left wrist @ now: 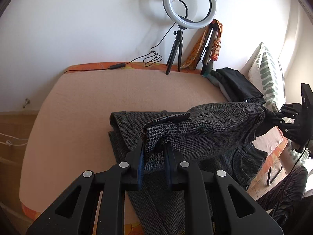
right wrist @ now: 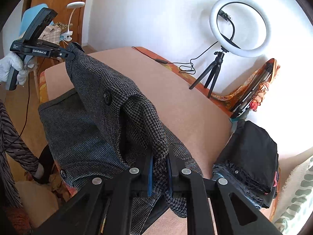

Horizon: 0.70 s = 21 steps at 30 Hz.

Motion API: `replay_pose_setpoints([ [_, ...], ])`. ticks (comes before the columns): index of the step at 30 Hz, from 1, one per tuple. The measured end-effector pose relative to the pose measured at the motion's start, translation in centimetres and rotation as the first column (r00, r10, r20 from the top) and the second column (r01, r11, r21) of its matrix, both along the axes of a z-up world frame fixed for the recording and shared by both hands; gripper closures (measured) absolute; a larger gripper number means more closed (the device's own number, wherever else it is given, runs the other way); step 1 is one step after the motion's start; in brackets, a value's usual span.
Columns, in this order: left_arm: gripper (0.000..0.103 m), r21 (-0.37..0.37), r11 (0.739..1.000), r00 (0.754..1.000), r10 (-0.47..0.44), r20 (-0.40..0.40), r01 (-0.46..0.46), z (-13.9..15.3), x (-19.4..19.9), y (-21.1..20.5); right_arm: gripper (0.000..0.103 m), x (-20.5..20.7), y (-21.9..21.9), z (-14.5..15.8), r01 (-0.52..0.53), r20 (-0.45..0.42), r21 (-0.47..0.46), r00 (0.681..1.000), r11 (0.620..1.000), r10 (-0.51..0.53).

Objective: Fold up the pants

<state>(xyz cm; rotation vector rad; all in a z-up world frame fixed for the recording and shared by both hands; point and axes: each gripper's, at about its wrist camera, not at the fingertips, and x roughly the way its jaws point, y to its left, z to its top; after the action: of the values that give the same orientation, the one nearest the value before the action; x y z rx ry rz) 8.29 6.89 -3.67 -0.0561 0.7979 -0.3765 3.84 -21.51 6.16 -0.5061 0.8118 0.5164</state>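
The left gripper (left wrist: pixel 154 152) was clamped on one end of the pants' (left wrist: pixel 205 129) waistband, and the right gripper (right wrist: pixel 159 168) pinched the other end, so the band hung stretched between them above the bed (left wrist: pixel 88 101). The rest of the pants lay on the bed below, the legs trailing toward the camera and partly hidden behind the left gripper's linkage. Nothing stood between the pants and the open stretch of bed beyond them. Past that stretch, at the bed's far edge against the wall, stood a ring light (left wrist: pixel 189 5) on a small tripod, its cable (left wrist: pixel 137 62) trailing along the edge. Just beside it a folded stand (left wrist: pixel 209 45) draped with orange cloth leaned on the wall. Toward the bed's head lay a pile of dark folded clothes (right wrist: pixel 252 154), its lower layers hard to tell apart, and a patterned pillow (left wrist: pixel 268 72), washed out by window glare. A gloved hand (right wrist: pixel 11 68) held the left gripper's handle.
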Motion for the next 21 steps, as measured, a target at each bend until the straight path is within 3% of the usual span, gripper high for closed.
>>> replay_pose_setpoints([
  [9, 0.087, 0.110, 0.992, 0.998, -0.058, -0.040, 0.062, -3.7, -5.4, -0.7, 0.094, -5.5, 0.7, -4.1, -0.079, 0.008, -0.093, 0.997, 0.993, 0.080],
  [14, 0.087, 0.176, 0.977, 0.990, -0.108, -0.096, 0.124, -5.1, -7.6, -0.9, 0.094, -7.7, 0.8, -5.7, -0.110, 0.001, -0.124, 0.994, 0.986, 0.111],
  [18, 0.087, 0.269, 0.948, 0.981, -0.139, -0.136, 0.172, -5.7, -8.8, -1.1, 0.093, -8.8, 1.5, -7.1, -0.157, 0.004, -0.201, 0.987, 0.967, 0.161],
  [21, 0.087, 0.290, 0.939, 0.978, -0.144, -0.152, 0.184, -5.5, -9.9, -0.5, 0.093, -9.0, 1.6, -7.4, -0.170, -0.009, -0.208, 0.985, 0.963, 0.172],
])
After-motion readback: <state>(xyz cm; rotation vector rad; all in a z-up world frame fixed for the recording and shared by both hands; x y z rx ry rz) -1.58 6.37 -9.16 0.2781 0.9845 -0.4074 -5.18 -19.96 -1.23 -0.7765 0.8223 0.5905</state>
